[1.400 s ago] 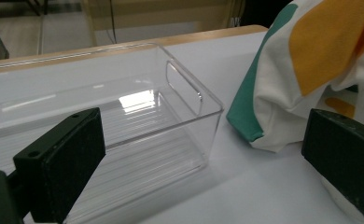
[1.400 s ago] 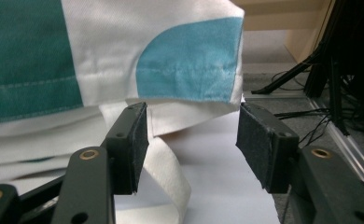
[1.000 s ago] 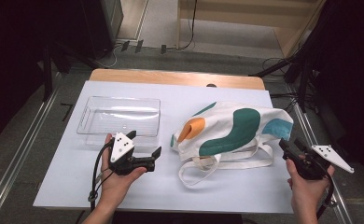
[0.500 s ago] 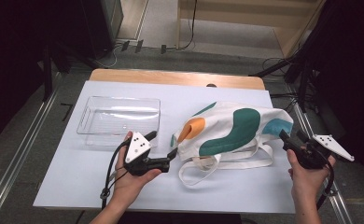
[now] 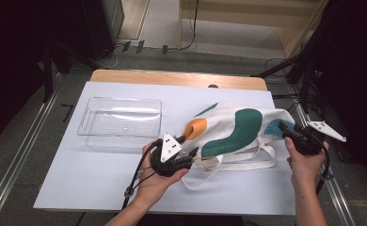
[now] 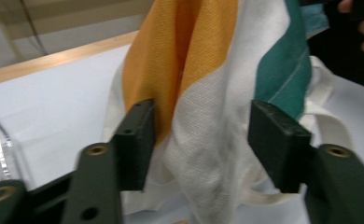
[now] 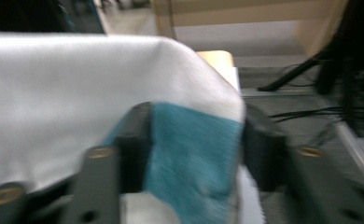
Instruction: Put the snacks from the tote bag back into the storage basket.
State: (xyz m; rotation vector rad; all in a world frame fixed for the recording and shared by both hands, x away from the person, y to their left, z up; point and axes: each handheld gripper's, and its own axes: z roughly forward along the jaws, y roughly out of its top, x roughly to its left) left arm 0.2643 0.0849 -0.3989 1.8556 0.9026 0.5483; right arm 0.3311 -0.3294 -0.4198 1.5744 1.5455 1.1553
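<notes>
A white tote bag (image 5: 238, 132) with orange, green and teal patches lies on the white table top (image 5: 78, 174), its straps (image 5: 247, 165) trailing toward me. My left gripper (image 5: 191, 157) is at the bag's left end. In the left gripper view its jaws (image 6: 201, 121) have just been closing and stand either side of a fold of orange and white cloth (image 6: 203, 70), with a gap at the right jaw. My right gripper (image 5: 285, 128) is at the bag's right end. Its jaws (image 7: 196, 126) have also been closing, and the teal corner (image 7: 189, 154) sits between them, unsqueezed.
A clear plastic tray (image 5: 120, 100) stands empty at the back left of the table, just beyond my left hand. A wooden edge (image 5: 177, 77) runs along the far side. Metal rails (image 5: 17, 165) flank the table, and cables lie on the floor beyond.
The left hand has slid right to the bag's left end, and the right hand has moved left onto the teal corner. Both pairs of jaws have narrowed around the cloth.
</notes>
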